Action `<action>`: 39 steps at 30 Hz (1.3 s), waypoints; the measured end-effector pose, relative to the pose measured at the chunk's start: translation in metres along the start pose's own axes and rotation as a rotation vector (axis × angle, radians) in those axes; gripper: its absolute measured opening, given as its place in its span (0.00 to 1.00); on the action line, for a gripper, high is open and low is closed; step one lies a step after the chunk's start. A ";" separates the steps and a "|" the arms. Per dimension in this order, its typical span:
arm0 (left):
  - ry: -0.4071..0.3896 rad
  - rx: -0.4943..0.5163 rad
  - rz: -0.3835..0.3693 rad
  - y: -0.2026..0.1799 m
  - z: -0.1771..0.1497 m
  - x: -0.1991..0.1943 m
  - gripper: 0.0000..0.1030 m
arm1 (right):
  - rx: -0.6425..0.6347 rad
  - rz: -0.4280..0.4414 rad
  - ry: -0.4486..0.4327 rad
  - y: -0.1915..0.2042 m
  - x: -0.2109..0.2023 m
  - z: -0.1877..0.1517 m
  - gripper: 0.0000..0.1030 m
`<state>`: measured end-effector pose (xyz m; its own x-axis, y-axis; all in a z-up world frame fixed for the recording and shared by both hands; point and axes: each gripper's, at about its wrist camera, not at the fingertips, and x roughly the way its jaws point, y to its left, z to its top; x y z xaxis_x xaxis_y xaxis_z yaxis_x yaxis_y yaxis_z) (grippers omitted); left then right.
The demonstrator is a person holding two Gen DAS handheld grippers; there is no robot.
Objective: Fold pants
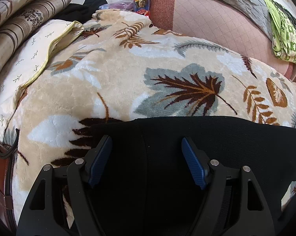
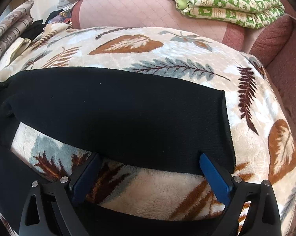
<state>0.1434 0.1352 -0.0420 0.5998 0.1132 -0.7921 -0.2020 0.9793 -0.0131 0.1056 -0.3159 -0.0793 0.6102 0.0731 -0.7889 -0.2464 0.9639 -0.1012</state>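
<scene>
You are working over black pants (image 2: pixel 116 106) that are lying spread on a plush leaf-patterned blanket (image 2: pixel 167 45); the blanket is giving you a soft, broad surface for folding.

In the left wrist view, the pants (image 1: pixel 187 147) are filling the lower centre and lower right of the frame. Your left gripper (image 1: pixel 147 161) is hovering directly over the dark cloth with its blue pads (image 1: pixel 193 163) spread wide and nothing between them, probably so you can come down on the fabric near a seam running up the middle of the frame.

In the right wrist view, one pant leg is crossing the centre of the frame as a long band, its hem ending at the right of centre. A second strip of black cloth is lying along the bottom edge, so blanket is showing between the two legs. Your right gripper (image 2: pixel 149 175) is also spread wide, holding nothing, its fingertips sitting at the near edge of that leg, likely lined up to pinch it close to the hem.

Folded green patterned bedding (image 2: pixel 226 2) is resting at the upper right, well apart from the pants. Striped pillows (image 1: pixel 20 19) are stacked in the upper left of the left view.
</scene>
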 end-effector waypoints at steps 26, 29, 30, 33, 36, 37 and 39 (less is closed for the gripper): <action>0.130 0.586 0.013 0.016 0.036 -0.011 0.73 | 0.002 0.005 -0.008 0.000 0.000 -0.002 0.98; 0.152 0.616 -0.031 0.010 0.030 0.004 0.73 | 0.002 0.006 -0.010 0.000 0.000 -0.002 0.98; 0.145 0.611 -0.044 0.012 0.031 0.006 0.73 | 0.002 0.006 -0.009 0.000 0.000 -0.002 0.99; 0.145 0.554 -0.137 0.016 0.042 0.016 0.73 | 0.003 0.005 -0.008 0.000 0.000 -0.002 0.99; 0.183 0.519 -0.244 0.026 0.044 0.026 0.73 | 0.003 0.005 -0.008 0.000 0.000 -0.002 0.99; 0.198 0.500 -0.284 0.034 0.043 0.028 0.73 | 0.003 0.006 -0.008 0.000 0.000 -0.002 0.99; 0.186 0.479 -0.344 0.042 0.042 0.029 0.73 | 0.003 0.006 -0.007 0.000 0.000 -0.002 1.00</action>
<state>0.1846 0.1862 -0.0402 0.4154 -0.2117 -0.8847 0.3749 0.9259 -0.0456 0.1043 -0.3163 -0.0807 0.6138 0.0806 -0.7854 -0.2475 0.9643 -0.0944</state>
